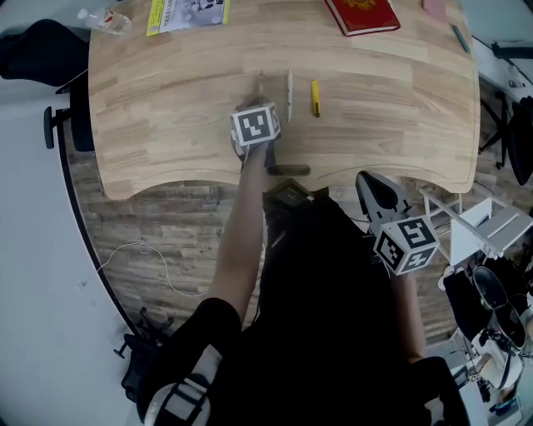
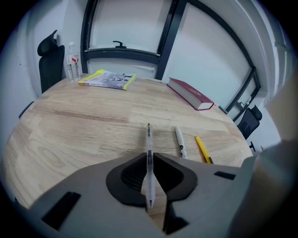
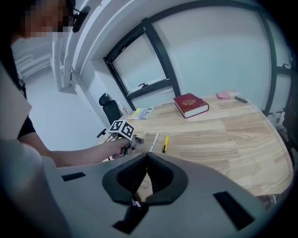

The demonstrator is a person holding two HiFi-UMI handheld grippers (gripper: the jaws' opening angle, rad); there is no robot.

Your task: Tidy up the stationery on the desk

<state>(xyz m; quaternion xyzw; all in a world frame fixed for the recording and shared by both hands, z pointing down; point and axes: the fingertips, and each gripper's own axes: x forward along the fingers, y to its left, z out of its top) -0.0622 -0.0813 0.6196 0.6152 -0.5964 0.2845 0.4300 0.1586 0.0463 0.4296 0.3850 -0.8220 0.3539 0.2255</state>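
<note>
Pen (image 2: 148, 139), clear-barrelled, clamped btwn L gripper's (image 2: 150, 160) jaws, pointing to 12 over table (image 2: 70, 130). At its 3 o'clock lie white pen (image 2: 180, 142) & yellow pen (image 2: 202, 148); red book (image 2: 190, 93) at 1. R gripper (image 3: 146, 158) closed tight, empty, off table's near edge.

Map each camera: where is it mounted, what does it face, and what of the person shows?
Head view: on the person's head, looking steeply down on the desk; shows the left arm, left tongs and right tongs.
Left gripper view: on the left tongs, looking across the desk; shows its jaws shut on a clear pen.
Right gripper view: on the right tongs near the desk's front edge, looking across it; shows its shut jaws, the left arm and the left tongs.
Shared: all three show the red book, white pen and yellow pen.
</note>
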